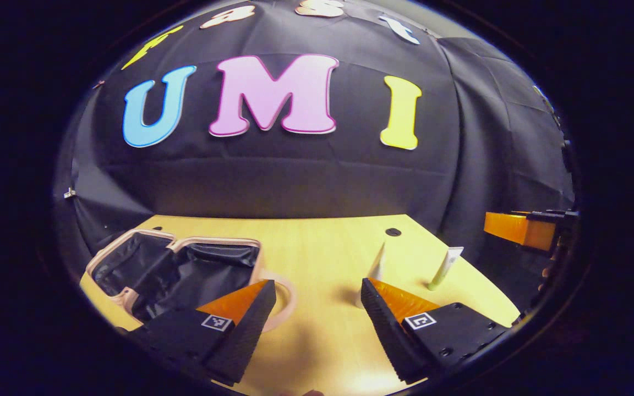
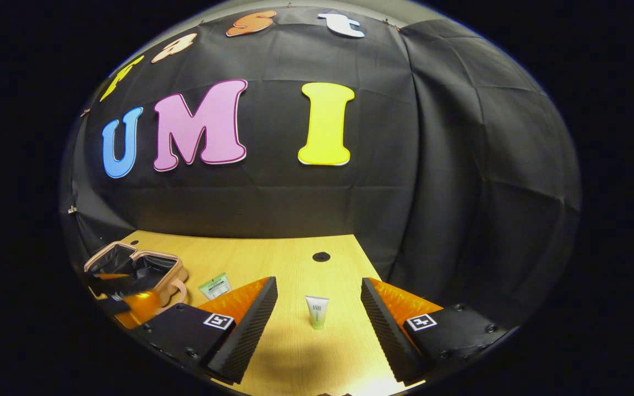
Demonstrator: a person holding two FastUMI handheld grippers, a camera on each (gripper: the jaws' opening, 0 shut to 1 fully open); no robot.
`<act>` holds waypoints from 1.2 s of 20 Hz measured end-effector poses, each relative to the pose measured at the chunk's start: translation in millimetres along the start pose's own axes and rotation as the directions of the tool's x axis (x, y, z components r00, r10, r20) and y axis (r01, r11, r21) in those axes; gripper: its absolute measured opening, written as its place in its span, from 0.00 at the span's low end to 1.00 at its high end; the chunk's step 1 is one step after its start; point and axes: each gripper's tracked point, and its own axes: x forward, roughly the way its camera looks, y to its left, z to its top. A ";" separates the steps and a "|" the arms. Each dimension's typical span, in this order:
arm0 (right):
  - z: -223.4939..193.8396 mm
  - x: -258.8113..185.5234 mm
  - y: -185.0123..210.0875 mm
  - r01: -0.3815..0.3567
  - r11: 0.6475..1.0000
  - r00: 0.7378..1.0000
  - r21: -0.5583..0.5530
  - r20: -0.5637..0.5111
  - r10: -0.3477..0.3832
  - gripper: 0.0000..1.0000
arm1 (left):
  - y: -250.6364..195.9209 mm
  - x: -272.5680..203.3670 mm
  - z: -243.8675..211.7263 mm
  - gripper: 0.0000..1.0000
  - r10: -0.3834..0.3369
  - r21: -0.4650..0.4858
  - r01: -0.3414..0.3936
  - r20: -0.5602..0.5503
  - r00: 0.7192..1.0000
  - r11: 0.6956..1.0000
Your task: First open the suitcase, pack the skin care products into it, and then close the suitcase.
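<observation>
On the wooden table (image 2: 273, 258), the suitcase (image 2: 135, 267) lies open at the left edge; a green-capped tube (image 2: 317, 312) stands upright just ahead of the spread right gripper (image 2: 318, 300). Left gripper (image 1: 318, 300) is likewise spread, holding nothing; black cloth walls the booth

This was a staged recording booth, not a home: black cloth (image 2: 460, 165) draped as walls closed in a bare wooden table (image 2: 273, 258) with a cable hole (image 2: 321, 257).

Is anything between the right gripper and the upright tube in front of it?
Nothing visible: the right gripper is open and the green-capped tube stands on bare table beyond its fingertips, in line with the gap.
</observation>
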 end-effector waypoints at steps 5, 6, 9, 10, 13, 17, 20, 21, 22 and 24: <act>-39.6 16.7 -4.9 -0.006 1.000 0.998 0.019 -0.061 0.007 0.97 | -53.1 79.5 -38.2 0.98 -0.085 0.044 0.089 -0.086 0.993 0.995; -46.5 20.8 -5.1 -0.005 1.000 0.997 0.025 -0.074 0.007 0.97 | -58.0 93.8 -44.0 0.98 -0.096 0.044 0.101 -0.103 0.990 0.994; -63.6 37.8 -7.8 0.002 0.999 0.994 0.038 -0.111 0.002 0.97 | -62.6 124.6 -61.4 0.97 -0.093 0.006 0.095 -0.164 0.982 0.995; -68.9 43.4 -7.4 0.002 0.999 0.992 0.048 -0.124 0.004 0.97 | -64.7 132.1 -62.7 0.91 -0.098 0.007 0.100 -0.166 0.981 0.995; -84.6 62.1 -8.4 0.009 0.999 0.987 0.048 -0.161 -0.001 0.97 | -65.6 145.3 -68.9 0.70 -0.079 0.040 0.087 -0.179 0.981 0.995; -108.7 92.3 -4.4 0.032 0.999 0.980 0.025 -0.197 -0.026 0.97 | -68.8 148.8 -72.8 0.50 -0.094 0.023 0.100 -0.184 0.978 0.995; -128.4 116.8 7.0 0.025 0.999 0.973 0.046 -0.232 -0.014 0.97 | -62.9 144.3 -73.0 0.45 -0.079 0.003 0.080 -0.189 0.979 0.997; -135.4 121.9 6.8 0.032 0.999 0.969 0.041 -0.245 -0.021 0.97 | -57.8 142.2 -74.7 0.45 -0.071 -0.015 0.070 -0.190 0.979 0.997; -142.0 125.4 3.8 0.043 0.999 0.967 0.030 -0.252 -0.034 0.97 | -52.6 138.5 -74.8 0.45 -0.061 -0.031 0.057 -0.191 0.980 0.998; -145.0 134.4 0.3 0.061 0.998 0.968 0.018 -0.245 -0.055 0.91 | -47.3 133.5 -77.1 0.45 -0.058 -0.034 0.053 -0.196 0.979 0.998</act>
